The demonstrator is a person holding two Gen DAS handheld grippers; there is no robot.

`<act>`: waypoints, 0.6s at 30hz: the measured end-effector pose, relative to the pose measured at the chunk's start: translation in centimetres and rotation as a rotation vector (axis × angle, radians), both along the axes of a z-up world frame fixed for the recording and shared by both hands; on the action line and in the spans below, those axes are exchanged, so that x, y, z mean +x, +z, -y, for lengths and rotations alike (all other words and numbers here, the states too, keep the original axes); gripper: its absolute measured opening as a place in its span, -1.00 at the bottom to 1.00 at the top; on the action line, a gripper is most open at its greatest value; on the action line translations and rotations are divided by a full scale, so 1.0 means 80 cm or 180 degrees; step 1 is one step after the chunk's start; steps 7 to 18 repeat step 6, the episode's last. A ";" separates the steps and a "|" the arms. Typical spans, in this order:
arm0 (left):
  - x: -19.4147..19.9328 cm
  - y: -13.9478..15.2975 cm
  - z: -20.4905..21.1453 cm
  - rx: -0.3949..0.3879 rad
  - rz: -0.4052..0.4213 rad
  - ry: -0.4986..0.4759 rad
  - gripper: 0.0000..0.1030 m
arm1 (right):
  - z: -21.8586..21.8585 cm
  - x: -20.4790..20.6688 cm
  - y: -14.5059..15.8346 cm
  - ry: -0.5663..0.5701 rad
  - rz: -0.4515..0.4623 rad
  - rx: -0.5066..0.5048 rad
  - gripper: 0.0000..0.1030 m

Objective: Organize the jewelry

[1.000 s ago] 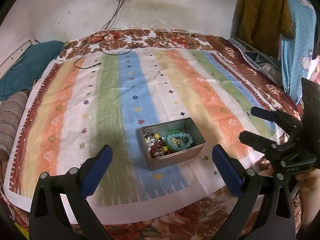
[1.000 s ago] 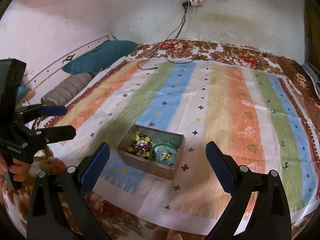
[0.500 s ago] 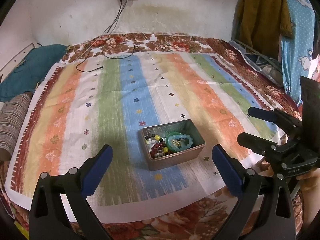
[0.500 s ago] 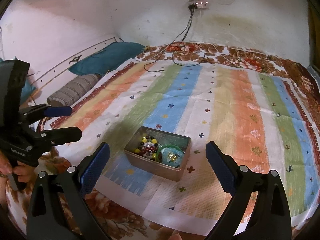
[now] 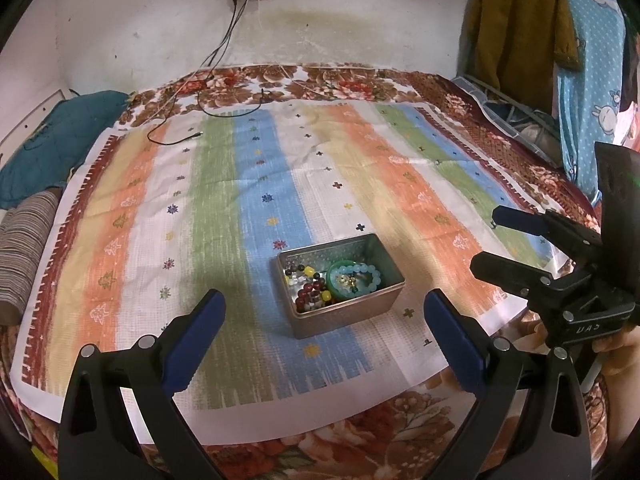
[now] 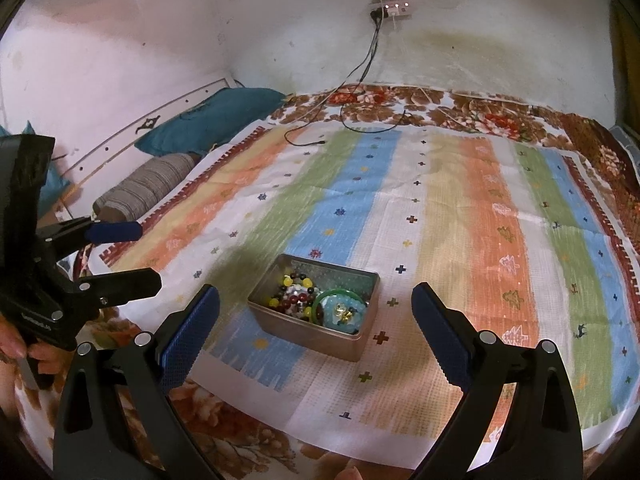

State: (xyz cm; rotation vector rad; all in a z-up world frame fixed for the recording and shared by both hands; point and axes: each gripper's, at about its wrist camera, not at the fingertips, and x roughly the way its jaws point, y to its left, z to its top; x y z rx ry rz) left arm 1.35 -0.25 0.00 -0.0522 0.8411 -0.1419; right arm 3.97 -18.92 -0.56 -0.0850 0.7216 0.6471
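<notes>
All visible jewelry, beaded bracelets and a green bangle, lies inside the rectangular silver metal tin at centre frame on the striped bedspread. Left tongs and right tongs gape wide, empty, short of it. Fits either jewelry gathered or awaiting sorting.

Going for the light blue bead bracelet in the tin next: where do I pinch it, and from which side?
Come straight down from above: the metal tin has walls that block any side approach. The light blue bead bracelet lies flat on top, inside the green bangle. Pinch its bead strand on the side toward the empty end of the tin, away from the mixed beads. Right gripper looks well aligned.
</notes>
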 end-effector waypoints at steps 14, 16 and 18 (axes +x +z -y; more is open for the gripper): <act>-0.001 -0.002 0.003 -0.0003 -0.0019 -0.0029 0.89 | 0.000 0.000 0.000 -0.0001 0.0000 -0.0013 0.89; -0.001 -0.002 0.003 -0.0003 -0.0019 -0.0029 0.89 | 0.000 0.000 0.000 -0.0001 0.0000 -0.0013 0.89; -0.001 -0.002 0.003 -0.0003 -0.0019 -0.0029 0.89 | 0.000 0.000 0.000 -0.0001 0.0000 -0.0013 0.89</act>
